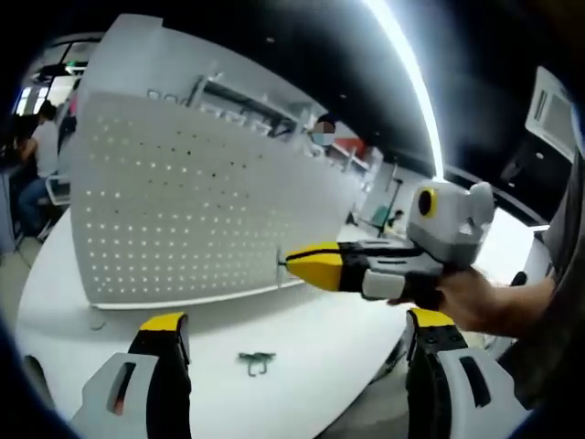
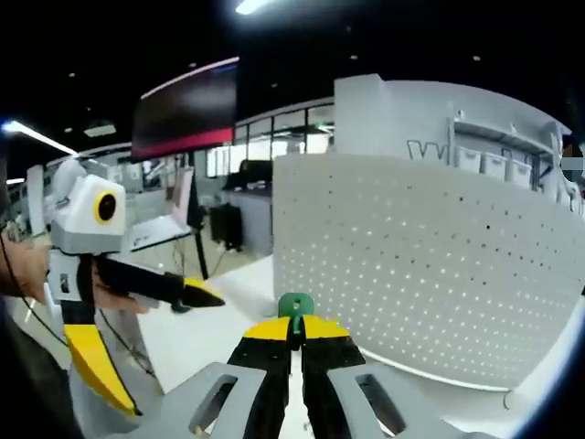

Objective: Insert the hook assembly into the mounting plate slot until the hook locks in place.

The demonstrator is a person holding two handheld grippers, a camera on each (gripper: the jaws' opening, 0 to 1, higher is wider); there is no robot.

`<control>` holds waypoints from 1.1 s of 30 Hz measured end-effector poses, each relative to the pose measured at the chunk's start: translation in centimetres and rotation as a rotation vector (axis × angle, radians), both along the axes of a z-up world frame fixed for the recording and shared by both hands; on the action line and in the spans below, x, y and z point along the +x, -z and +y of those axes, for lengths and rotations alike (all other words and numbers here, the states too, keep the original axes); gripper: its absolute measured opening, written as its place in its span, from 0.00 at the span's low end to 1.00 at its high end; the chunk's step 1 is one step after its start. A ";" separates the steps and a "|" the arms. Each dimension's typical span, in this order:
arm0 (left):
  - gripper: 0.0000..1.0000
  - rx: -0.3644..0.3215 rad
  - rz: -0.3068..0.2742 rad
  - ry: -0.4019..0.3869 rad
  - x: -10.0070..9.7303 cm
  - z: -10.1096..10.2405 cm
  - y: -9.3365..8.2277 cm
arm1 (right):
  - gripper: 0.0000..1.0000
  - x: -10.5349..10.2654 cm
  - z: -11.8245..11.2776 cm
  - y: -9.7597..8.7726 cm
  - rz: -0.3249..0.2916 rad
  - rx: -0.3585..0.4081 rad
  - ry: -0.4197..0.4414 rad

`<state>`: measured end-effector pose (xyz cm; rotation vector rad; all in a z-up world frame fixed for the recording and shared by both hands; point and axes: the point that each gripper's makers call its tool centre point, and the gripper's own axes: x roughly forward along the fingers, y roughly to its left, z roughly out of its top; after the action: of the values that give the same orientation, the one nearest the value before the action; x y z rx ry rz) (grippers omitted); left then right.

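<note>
White pegboard fills your 11 o'clock; a spare hook lies on the table. Your right gripper pinches a green hook; your left gripper gapes wide, empty.

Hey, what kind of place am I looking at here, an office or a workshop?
Probably an open-plan office or lab. A white table carries an upright pegboard, desks stand by glass partitions behind, long ceiling light strips run overhead, and a person sits at the far left.
</note>
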<state>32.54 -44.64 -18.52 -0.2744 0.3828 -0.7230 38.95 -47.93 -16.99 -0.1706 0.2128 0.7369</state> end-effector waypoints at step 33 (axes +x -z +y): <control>1.00 0.039 0.013 -0.006 0.4 1.0 0.8 | 0.00 10.3 -5.5 -2.5 -0.119 0.051 0.265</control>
<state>32.93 -43.67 -19.34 -0.2428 0.4077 -0.7075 49.28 -53.47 -14.51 -0.1342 0.1001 0.4670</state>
